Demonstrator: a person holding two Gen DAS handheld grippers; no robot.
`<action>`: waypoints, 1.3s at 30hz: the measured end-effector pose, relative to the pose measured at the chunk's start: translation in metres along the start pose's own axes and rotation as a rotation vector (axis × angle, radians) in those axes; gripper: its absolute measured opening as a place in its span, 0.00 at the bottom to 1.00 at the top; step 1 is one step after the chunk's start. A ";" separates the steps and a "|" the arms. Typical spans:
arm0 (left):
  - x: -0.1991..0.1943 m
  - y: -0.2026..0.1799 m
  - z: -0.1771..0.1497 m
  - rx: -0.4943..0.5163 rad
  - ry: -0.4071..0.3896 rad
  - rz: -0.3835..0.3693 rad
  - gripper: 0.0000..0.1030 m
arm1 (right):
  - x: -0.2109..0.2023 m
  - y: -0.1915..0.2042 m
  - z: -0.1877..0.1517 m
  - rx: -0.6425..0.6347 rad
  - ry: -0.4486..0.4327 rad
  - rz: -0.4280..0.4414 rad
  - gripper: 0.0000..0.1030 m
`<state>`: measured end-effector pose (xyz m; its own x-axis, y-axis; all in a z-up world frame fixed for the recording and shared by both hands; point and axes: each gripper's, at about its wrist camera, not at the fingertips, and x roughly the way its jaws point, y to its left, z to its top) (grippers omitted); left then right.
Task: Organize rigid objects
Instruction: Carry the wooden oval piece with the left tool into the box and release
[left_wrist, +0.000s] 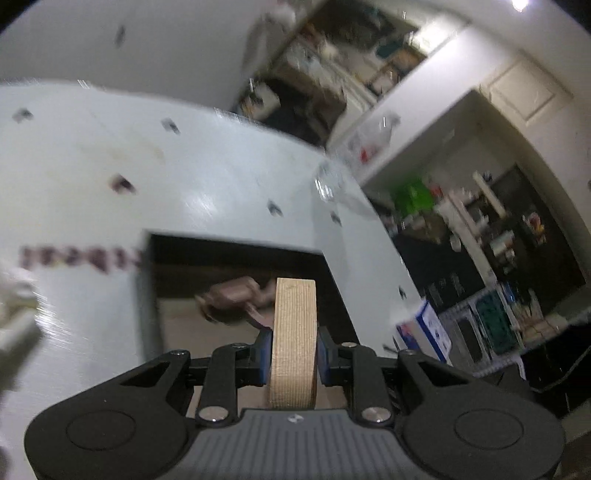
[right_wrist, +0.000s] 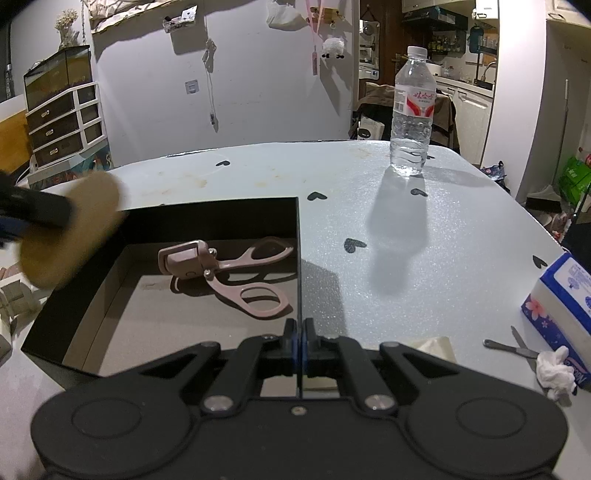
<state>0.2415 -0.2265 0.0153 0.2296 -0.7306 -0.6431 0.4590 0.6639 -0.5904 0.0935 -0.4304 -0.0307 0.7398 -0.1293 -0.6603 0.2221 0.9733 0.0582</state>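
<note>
My left gripper (left_wrist: 294, 350) is shut on a round tan disc (left_wrist: 294, 339), held edge-on over the open black box (left_wrist: 236, 243). The disc also shows blurred in the right wrist view (right_wrist: 70, 229), above the box's left wall. A pink scissor-like tool (right_wrist: 225, 269) lies on the box's floor; it also shows in the left wrist view (left_wrist: 236, 299). My right gripper (right_wrist: 298, 343) is shut on the box's thin right wall (right_wrist: 298, 258), near its front corner.
A clear water bottle (right_wrist: 412, 110) stands at the far right of the pale table (right_wrist: 424, 236). A blue tissue box (right_wrist: 565, 306), a crumpled tissue (right_wrist: 556, 371) and a small metal tool (right_wrist: 511, 349) lie at the right edge. Small pale blocks (right_wrist: 14, 299) lie left of the box.
</note>
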 end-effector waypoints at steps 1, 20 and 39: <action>0.012 -0.003 0.000 -0.008 0.028 -0.003 0.25 | 0.000 0.000 0.000 0.000 0.000 0.000 0.03; 0.100 -0.001 -0.020 -0.212 0.169 0.017 0.44 | 0.000 -0.001 0.000 0.008 0.001 0.003 0.03; 0.053 -0.011 -0.010 -0.100 0.090 -0.007 0.64 | 0.001 -0.001 0.000 0.016 0.002 0.011 0.03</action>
<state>0.2400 -0.2706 -0.0174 0.1468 -0.7207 -0.6775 0.3715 0.6749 -0.6375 0.0943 -0.4319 -0.0312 0.7412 -0.1185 -0.6607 0.2240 0.9716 0.0769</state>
